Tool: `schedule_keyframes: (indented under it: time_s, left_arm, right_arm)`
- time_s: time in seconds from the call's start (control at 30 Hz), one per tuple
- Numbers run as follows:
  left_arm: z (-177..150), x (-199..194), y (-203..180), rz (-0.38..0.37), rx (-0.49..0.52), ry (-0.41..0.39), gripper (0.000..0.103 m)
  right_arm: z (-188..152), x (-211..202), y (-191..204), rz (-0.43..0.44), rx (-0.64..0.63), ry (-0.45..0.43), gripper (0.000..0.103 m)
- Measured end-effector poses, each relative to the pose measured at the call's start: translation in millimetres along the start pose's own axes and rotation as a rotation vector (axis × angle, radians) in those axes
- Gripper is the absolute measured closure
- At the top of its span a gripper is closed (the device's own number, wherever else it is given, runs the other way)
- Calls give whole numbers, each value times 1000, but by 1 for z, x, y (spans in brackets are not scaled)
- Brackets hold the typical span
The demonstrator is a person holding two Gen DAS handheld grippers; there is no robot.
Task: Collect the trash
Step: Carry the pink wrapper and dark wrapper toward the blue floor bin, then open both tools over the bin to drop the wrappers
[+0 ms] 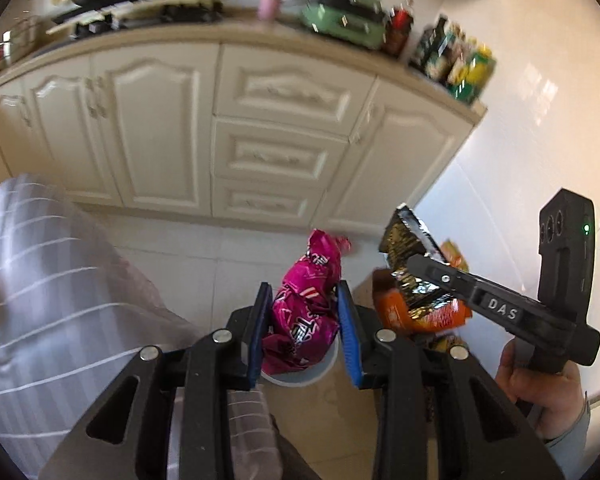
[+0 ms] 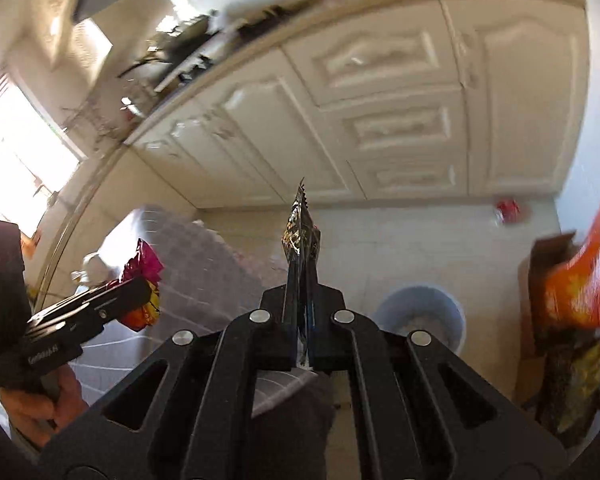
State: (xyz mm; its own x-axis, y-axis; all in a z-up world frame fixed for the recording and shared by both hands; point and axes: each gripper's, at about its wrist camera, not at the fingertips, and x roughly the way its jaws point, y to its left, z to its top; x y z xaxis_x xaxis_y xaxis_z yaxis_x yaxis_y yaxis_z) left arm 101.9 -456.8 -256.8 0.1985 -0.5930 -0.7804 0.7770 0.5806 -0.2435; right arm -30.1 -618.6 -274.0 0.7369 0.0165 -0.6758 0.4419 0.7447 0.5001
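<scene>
Left tongs (image 1: 305, 320) grasping magenta wrapper (image 1: 304, 312); right tongs (image 2: 301, 320) clenched on black-gold wrapper (image 2: 300, 240); grey bin (image 2: 420, 312) below; orange bag (image 2: 584, 280) beside.

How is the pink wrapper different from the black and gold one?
The pink wrapper is magenta with white print; the black and gold wrapper is dark and shiny. The pink wrapper is puffy and crumpled, so the left gripper holds it with fingers apart; the black and gold wrapper is flat, pinched thin in the right gripper. Both are snack wrappers held above the floor, near the grey bin.
</scene>
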Motion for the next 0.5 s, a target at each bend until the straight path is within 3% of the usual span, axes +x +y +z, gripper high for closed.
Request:
schedule_keyframes:
  time_s: [0.27, 0.3, 0.33, 0.37, 0.4, 0.43, 0.5]
  left_arm:
    - [3, 88, -14, -40, -23, 159, 70]
    - [5, 101, -15, -56, -26, 184, 60]
    - [5, 108, -14, -57, -29, 202, 50]
    - [6, 114, -13, -51, -34, 213, 29]
    - [6, 118, -11, -32, -45, 217, 20]
    - [6, 119, -9, -23, -52, 216, 20]
    - [8, 120, -5, -16, -58, 221, 17]
  right_arm:
    - [-3, 53, -59, -16, 147, 87, 97]
    - [-3, 60, -66, -20, 167, 104, 97]
    - [-2, 68, -75, -43, 194, 123, 90]
    - [-2, 72, -80, -48, 212, 125, 63]
    - [-4, 74, -86, -44, 231, 120, 38]
    - [-6, 74, -89, -53, 245, 107, 12]
    - [-10, 75, -93, -61, 257, 103, 12]
